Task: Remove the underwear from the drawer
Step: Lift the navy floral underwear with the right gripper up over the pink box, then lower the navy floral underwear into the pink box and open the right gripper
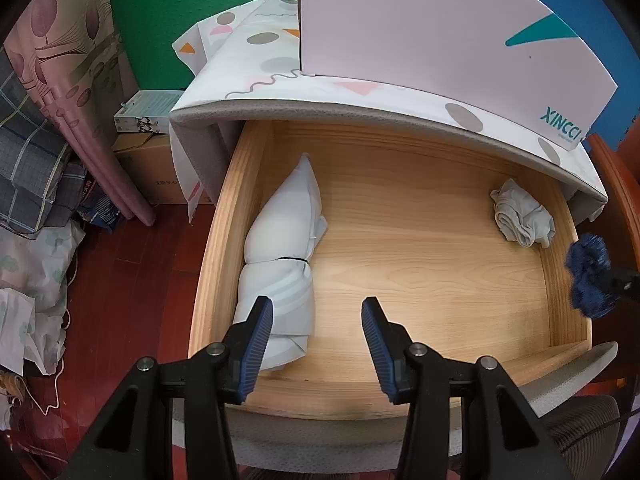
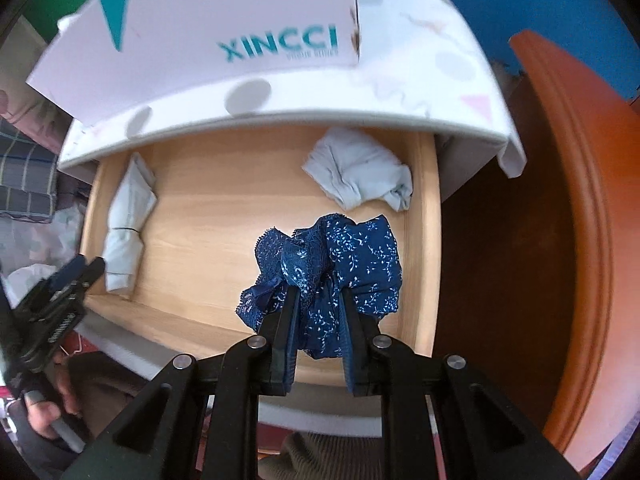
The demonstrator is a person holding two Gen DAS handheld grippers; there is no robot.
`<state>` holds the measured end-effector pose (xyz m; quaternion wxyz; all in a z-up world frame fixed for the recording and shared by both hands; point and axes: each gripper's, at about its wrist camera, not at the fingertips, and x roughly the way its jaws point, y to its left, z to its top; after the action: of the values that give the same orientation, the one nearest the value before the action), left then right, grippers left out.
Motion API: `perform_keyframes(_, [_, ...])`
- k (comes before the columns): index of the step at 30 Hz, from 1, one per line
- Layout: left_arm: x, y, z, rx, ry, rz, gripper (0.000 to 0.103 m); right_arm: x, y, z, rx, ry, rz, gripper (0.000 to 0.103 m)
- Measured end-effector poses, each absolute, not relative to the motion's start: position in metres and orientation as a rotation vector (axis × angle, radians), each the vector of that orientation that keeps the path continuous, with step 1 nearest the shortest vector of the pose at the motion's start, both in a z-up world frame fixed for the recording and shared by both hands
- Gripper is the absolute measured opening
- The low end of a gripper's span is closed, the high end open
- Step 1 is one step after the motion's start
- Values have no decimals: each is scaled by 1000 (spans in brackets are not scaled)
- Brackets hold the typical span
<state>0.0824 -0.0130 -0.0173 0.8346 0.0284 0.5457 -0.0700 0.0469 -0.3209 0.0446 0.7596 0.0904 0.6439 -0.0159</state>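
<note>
Right gripper is clamped on bunched blue underwear, seemingly held clear above the drawer for removal, left gripper kept spread and empty.

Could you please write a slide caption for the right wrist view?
Right gripper shut on blue floral underwear above the open wooden drawer.

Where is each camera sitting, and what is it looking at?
Left wrist: rides the left gripper, looking down into the wooden drawer; its own open fingers show.
Right wrist: rides the right gripper, also looking down; its fingers pinch the blue underwear; a hand shows.
Shared: drawer, white bundle, grey cloth, XINCCI box.
</note>
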Motion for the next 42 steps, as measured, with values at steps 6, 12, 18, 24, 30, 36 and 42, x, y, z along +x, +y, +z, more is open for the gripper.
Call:
perform_keyframes(6, [82, -12, -18, 62, 1158, -139, 47, 50, -314, 78, 198, 1337, -34, 16])
perform_keyframes(12, [81, -13, -18, 61, 1156, -141, 52, 59, -317, 129, 193, 1251, -31, 16])
perform_keyframes(18, [81, -13, -17, 59, 1149, -141, 52, 87, -316, 181, 194, 1156, -25, 16])
perform_keyframes(24, [80, -11, -16, 55, 1145, -147, 53, 129, -305, 207, 170, 1100, -20, 16])
perform_keyframes(30, [77, -12, -10, 56, 1107, -142, 53, 177, -293, 195, 133, 1100, -46, 16])
perform_keyframes(36, [76, -7, -6, 25, 1077, -141, 53, 216, -288, 158, 88, 1144, -93, 16])
perform_keyframes(42, [77, -2, -4, -14, 1066, -142, 53, 232, -290, 118, 102, 1205, -108, 17])
